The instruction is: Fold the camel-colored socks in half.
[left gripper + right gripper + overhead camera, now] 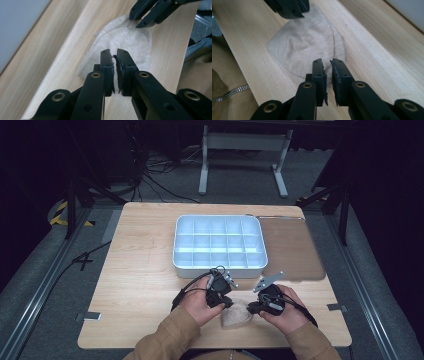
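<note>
Two claws: we saw the left gripper [226, 303] and the right gripper [253, 307] facing each other over one cloth near the table's front edge.
Left claw: in the left gripper view its jaws [114, 66] stood with a narrow slit between the pads; we saw nothing pinched there, so we counted them slightly apart.
Right claw: in the right gripper view its jaws [326, 71] showed a slightly wider gap, also holding nothing.
Cloth: one pale rounded piece of fabric [236, 315] lay flat on the wood, just ahead of each claw's tips and between the two; whether the tips brushed its edge we could not tell.
Cloth edges: we noticed a stitched seam curving along its rim in the right gripper view [307, 47], and a second layer peeking out in the left gripper view [125, 42].
Tray: one white divided tray [220, 265] sat just beyond both claws, its near wall close to them.
Mat: one brown mat [292, 250] lay beyond the right claw, beside the tray.
Open room: we saw bare table [140, 270] stretching wide outward from the left claw, less outward from the right one.
Hands: two, one on each gripper, sleeves tan.
</note>
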The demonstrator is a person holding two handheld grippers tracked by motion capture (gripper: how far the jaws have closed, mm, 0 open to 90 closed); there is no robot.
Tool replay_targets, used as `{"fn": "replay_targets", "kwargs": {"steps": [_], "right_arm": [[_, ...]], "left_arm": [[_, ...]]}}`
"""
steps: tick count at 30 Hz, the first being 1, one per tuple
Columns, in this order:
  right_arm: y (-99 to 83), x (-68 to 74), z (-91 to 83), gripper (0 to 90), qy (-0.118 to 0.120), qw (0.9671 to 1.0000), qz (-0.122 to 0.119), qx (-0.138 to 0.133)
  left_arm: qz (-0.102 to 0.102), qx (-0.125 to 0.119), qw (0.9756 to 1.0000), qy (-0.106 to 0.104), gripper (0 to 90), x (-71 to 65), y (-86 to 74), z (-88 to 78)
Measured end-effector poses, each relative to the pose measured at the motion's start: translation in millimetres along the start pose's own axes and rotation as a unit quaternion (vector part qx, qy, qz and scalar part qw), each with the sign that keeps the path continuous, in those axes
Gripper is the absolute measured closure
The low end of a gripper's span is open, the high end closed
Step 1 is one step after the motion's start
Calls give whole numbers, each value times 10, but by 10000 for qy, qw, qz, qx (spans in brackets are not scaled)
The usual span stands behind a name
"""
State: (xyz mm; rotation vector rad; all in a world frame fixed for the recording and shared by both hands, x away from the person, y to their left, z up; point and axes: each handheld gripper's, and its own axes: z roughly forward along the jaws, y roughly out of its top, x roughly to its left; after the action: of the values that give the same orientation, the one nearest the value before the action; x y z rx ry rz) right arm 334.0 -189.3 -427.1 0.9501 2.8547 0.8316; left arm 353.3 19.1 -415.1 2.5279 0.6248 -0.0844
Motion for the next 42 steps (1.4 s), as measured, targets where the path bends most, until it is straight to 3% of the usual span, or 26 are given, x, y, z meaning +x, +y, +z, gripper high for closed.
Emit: {"fn": "replay_targets", "kwargs": {"steps": [16, 21, 27, 34, 39, 42], "right_arm": [[-57, -113, -100, 760, -96, 9996, 254, -58], [-39, -70, -108, 803, -80, 9997, 168, -128], [3, 50, 1, 863, 165, 9997, 30, -180], [19, 100, 115, 869, 220, 9995, -103, -184], [38, 125, 36, 883, 246, 9991, -28, -355], [28, 116, 95, 891, 260, 9994, -68, -227]], "left_arm": [[191, 298, 9993, -132, 851, -118, -20, 108], [264, 368, 9989, -132, 852, -133, -18, 165], [333, 656, 9972, -91, 858, -143, -14, 263], [297, 639, 9975, -90, 860, -152, -19, 304], [256, 645, 9976, -45, 862, -172, -18, 320], [306, 629, 9975, -72, 850, -161, -16, 300]]}}
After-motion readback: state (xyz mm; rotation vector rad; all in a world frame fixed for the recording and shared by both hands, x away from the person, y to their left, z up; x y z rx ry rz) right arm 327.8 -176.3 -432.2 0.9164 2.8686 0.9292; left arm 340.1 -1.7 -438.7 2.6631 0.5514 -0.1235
